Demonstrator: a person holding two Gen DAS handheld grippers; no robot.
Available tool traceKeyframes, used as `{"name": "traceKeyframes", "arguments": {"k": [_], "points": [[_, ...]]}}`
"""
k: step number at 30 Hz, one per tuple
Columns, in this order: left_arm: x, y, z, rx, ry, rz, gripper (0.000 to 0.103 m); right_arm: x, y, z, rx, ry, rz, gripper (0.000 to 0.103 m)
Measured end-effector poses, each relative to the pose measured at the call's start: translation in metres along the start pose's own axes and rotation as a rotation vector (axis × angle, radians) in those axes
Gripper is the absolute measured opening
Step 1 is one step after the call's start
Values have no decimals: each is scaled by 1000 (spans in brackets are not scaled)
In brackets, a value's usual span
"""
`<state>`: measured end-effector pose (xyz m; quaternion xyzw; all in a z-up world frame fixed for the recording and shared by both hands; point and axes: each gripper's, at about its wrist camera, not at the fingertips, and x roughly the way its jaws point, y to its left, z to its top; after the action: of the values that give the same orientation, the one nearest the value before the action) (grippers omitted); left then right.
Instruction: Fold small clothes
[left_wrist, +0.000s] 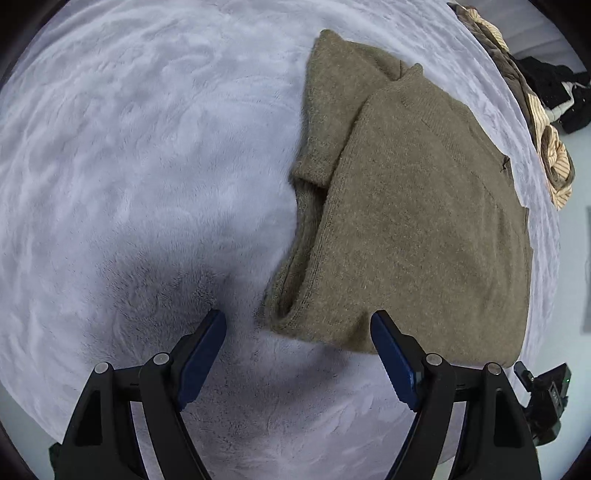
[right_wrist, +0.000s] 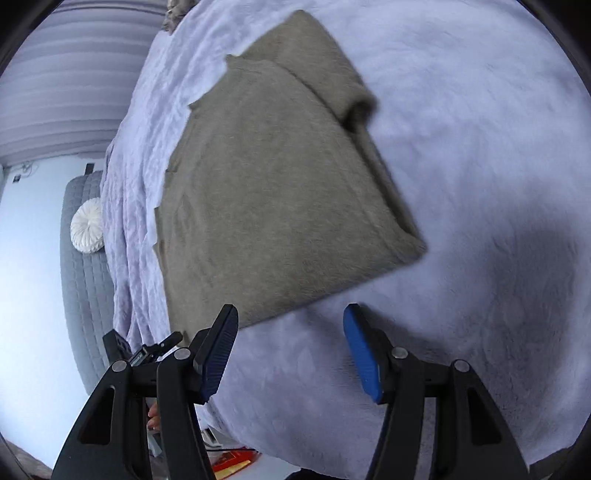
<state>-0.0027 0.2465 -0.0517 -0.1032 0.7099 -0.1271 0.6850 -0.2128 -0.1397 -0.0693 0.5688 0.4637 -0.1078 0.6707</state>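
An olive-brown knitted sweater (left_wrist: 417, 206) lies folded in half on a pale lilac fleece blanket (left_wrist: 147, 166), with a sleeve folded over its far part. My left gripper (left_wrist: 299, 332) is open and empty, hovering just above the sweater's near left corner. In the right wrist view the same sweater (right_wrist: 273, 192) lies flat near the blanket's left edge. My right gripper (right_wrist: 291, 325) is open and empty, just short of the sweater's near hem.
A heap of striped and brown clothes (left_wrist: 546, 147) lies past the blanket's far right edge, with dark clothes (left_wrist: 554, 92) beyond. A grey quilted bench (right_wrist: 85, 277) with a white round cushion (right_wrist: 88, 225) stands beside the bed. The blanket (right_wrist: 480, 184) spreads wide to the right.
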Motion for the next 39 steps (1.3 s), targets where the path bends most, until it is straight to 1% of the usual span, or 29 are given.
{"name": "traceKeyframes", "arguments": {"k": [2,4,5,6,7,8,10,13,15,16,17,18,19,20,21,22,23,24,26,28,30,32,33,35,36,37,38,39], "points": [[4,5,3,-41,-4,-38,81,0,-11,7,73,-58,42,63],[7,10,6,-87,-11,-64,81,5,-18,15,141,-87,93,63],[5,11,6,-98,-24,-68,81,9,-17,21,156,-85,98,49],[1,10,6,-96,-44,-57,74,10,-13,24,151,-78,88,25],[-3,7,5,-77,-56,-36,58,10,-7,26,128,-74,67,8],[-4,6,4,-51,-58,-16,54,7,1,28,95,-78,51,8],[-3,5,0,-9,-61,22,54,0,11,29,9,-77,-9,8],[2,3,-10,78,-69,92,54,5,4,33,-51,-58,-127,8],[0,-1,-17,127,-77,138,54,8,-4,28,-73,-39,-165,8],[-2,-1,-20,139,-79,153,54,5,-3,25,-72,-43,-167,8],[-5,1,-22,143,-80,160,54,1,-1,20,-75,-42,-156,12],[-10,3,-24,145,-82,164,54,1,5,13,-88,-16,-129,16],[-14,6,-26,147,-84,173,54,3,12,6,-105,28,-92,17],[-18,7,-27,153,-87,187,54,10,21,-4,-122,83,-51,21],[-22,9,-28,161,-93,204,54,21,33,-15,-137,139,-14,29],[-27,13,-29,167,-104,220,61,36,45,-25,-150,186,18,51],[-30,15,-28,168,-112,232,71,55,59,-37,-163,235,59,62],[-33,18,-27,162,-120,230,89,73,69,-47,-170,267,92,62],[-43,28,-25,135,-152,219,90,120,92,-63,-149,321,156,62],[-48,37,-21,109,-160,213,90,164,108,-76,-91,362,225,62],[-52,51,-20,86,-169,196,90,200,124,-84,-55,387,261,62],[-55,60,-20,75,-180,190,90,227,137,-89,-48,384,240,62],[-57,64,-19,75,-192,198,90,235,141,-92,-38,375,229,62],[-66,76,-24,81,-215,230,92,245,147,-90,3,359,234,62],[-68,80,-25,84,-225,244,103,247,149,-91,20,352,240,62],[-72,83,-27,84,-240,249,103,248,152,-90,34,351,248,56],[-75,87,-27,84,-244,242,103,250,156,-89,40,356,251,25],[-79,93,-27,81,-242,237,103,252,162,-89,25,375,234,6]]}}
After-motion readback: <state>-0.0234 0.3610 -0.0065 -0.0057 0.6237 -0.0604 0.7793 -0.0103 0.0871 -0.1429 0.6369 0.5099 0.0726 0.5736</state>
